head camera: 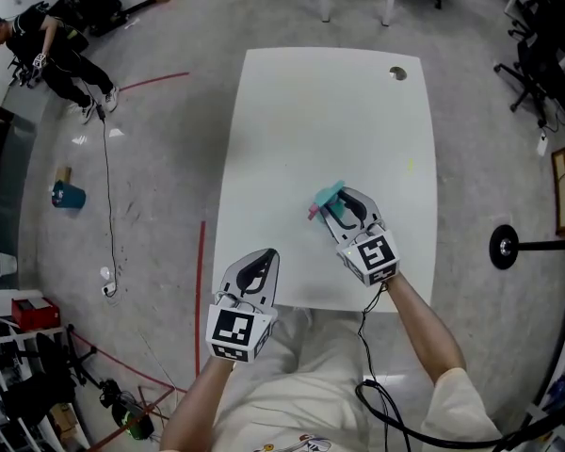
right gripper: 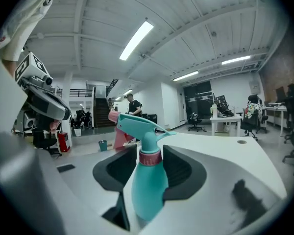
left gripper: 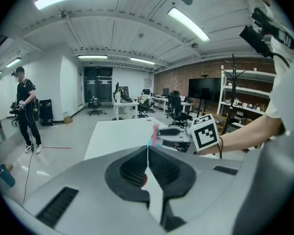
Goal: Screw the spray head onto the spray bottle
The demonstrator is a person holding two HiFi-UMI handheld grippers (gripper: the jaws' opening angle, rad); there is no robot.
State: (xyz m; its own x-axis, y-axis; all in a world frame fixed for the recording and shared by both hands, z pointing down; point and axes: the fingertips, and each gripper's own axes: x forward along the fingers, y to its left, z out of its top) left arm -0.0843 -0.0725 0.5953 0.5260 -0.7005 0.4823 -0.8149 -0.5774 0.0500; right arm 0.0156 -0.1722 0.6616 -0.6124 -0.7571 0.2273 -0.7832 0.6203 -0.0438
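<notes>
A teal spray bottle (head camera: 328,199) with a teal spray head (right gripper: 137,125), a pink collar and a pink trigger is held over the white table (head camera: 330,111), right of its middle. My right gripper (head camera: 345,203) is shut on the bottle's body (right gripper: 148,185), one pad on each side below the collar. The head sits on the bottle's neck. My left gripper (head camera: 262,256) hovers at the table's near edge, left of the bottle and apart from it. Its jaws are shut with nothing between them (left gripper: 148,148). In the left gripper view the bottle (left gripper: 154,133) and the right gripper (left gripper: 174,131) lie ahead.
The table has a round cable hole (head camera: 397,73) at its far right. A person (head camera: 56,50) stands on the floor far left, with a teal cup (head camera: 69,196) and a cable nearby. A black stand base (head camera: 504,247) is right of the table, and office chairs are beyond it.
</notes>
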